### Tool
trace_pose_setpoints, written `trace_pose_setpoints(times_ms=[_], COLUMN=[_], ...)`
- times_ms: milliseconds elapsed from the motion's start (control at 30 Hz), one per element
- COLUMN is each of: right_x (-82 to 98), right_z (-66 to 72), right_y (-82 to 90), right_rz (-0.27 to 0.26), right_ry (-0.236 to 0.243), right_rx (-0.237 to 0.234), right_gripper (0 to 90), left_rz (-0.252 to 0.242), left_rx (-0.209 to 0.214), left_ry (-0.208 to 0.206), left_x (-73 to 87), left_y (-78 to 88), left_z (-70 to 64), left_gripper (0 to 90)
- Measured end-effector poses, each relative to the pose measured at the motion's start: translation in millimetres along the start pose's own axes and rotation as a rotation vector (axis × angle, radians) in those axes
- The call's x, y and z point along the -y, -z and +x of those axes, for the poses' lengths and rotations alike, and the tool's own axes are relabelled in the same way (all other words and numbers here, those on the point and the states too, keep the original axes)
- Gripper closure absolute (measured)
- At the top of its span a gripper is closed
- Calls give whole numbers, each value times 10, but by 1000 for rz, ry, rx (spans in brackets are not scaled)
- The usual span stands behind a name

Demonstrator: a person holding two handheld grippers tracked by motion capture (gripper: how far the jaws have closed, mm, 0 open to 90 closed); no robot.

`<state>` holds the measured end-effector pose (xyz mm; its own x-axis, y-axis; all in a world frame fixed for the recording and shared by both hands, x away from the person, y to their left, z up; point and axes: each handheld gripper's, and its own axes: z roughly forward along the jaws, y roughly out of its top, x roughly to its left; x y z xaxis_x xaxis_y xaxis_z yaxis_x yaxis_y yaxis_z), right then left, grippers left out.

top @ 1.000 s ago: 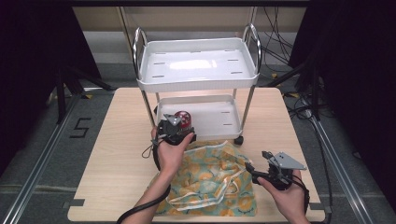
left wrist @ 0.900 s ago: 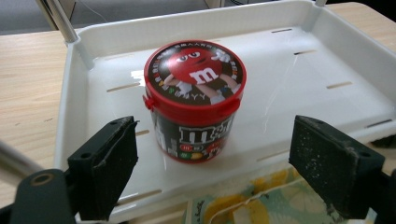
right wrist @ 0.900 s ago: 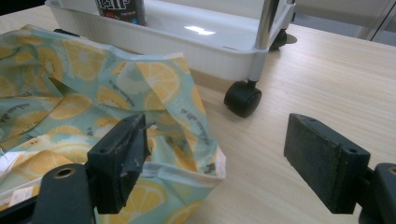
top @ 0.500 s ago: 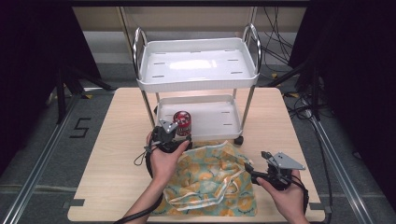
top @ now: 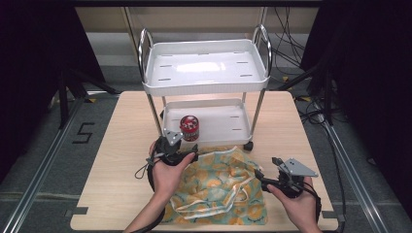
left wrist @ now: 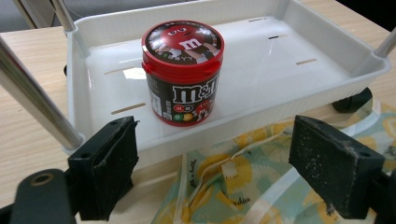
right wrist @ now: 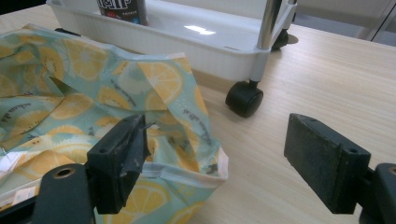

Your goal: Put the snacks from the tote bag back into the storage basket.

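Nearest the table's [top: 121, 145] front edge, toward its right corner: the right gripper [top: 272, 178], jaws spread wide and empty, hanging just off the right border of the fruit-print bag [top: 223, 187]. Probably parked there to catch that border or a handle once the cloth needs pinning or lifting; in the right gripper view the bag's [right wrist: 93, 93] folded corner lies by the left jaw, apart from it.

Mid-table, lying crumpled and flat along the front edge: the bag itself, white handles [top: 214, 206] loose on top, mouth seemingly turned toward the cart, likely laid so for things to pass between bag and tray.

Beyond its far left corner: the left gripper [top: 187, 148], jaws likewise apart and holding nothing, aimed at the candy jar [left wrist: 183, 70]. Reads as a release, or as lining up for a grab.

Farther still, on the cart's lower tray [top: 228, 133], near its front left corner: the jar [top: 189, 127], upright, red lid on, clear of both jaws. Top tray [top: 206, 82] bare above it.
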<state>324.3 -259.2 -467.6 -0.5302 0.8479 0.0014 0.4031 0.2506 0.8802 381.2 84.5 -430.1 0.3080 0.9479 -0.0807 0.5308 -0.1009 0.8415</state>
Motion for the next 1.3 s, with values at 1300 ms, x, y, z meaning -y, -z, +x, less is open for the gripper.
trace_pose_setpoints(times_ms=[1300], right_x=[-8], right_z=[33], right_y=[5], right_rz=[-6], right_ry=[-31], right_rx=[-3], right_gripper=[226], left_rz=[-9], left_rx=[35], left_ry=[-27], left_x=[493], left_y=[312], left_z=[167], left_gripper=[164])
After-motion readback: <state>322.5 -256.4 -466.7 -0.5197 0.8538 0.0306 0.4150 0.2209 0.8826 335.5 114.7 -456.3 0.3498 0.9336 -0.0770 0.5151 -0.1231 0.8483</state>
